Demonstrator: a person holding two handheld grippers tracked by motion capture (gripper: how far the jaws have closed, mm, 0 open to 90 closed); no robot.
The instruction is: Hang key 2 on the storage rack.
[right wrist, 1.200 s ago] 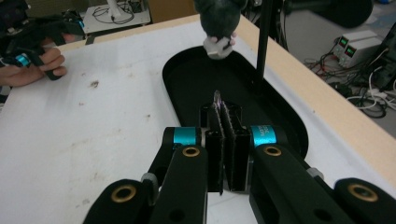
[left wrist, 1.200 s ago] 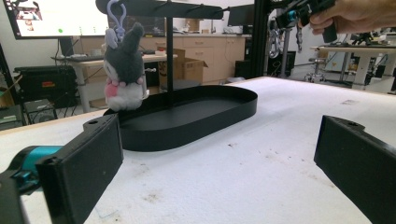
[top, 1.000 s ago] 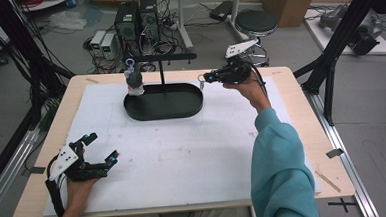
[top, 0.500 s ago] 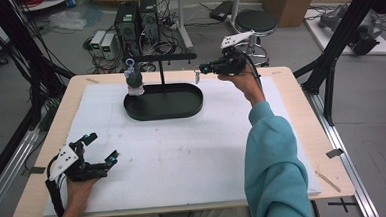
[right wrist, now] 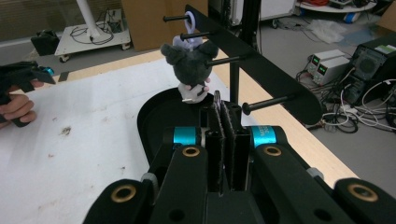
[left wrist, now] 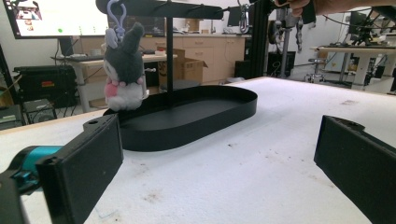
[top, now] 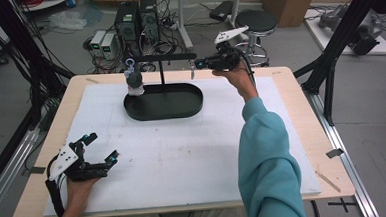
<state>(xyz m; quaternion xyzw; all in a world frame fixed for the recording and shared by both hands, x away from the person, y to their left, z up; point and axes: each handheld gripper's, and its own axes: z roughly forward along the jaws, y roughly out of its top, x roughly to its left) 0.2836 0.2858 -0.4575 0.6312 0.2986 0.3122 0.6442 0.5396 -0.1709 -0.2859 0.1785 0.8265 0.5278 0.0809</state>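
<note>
While the left gripper (top: 99, 149) rests on the white table cover (top: 183, 159) near the front left corner with its jaws spread wide, the right gripper (top: 194, 64) is held up at the right end of the black rack bar (top: 161, 57), jaws pressed together on a small metal clip (right wrist: 217, 99). A grey plush keychain (top: 135, 80) hangs from the bar's left end, over the black oval tray (top: 164, 109), well apart from both grippers.
</note>
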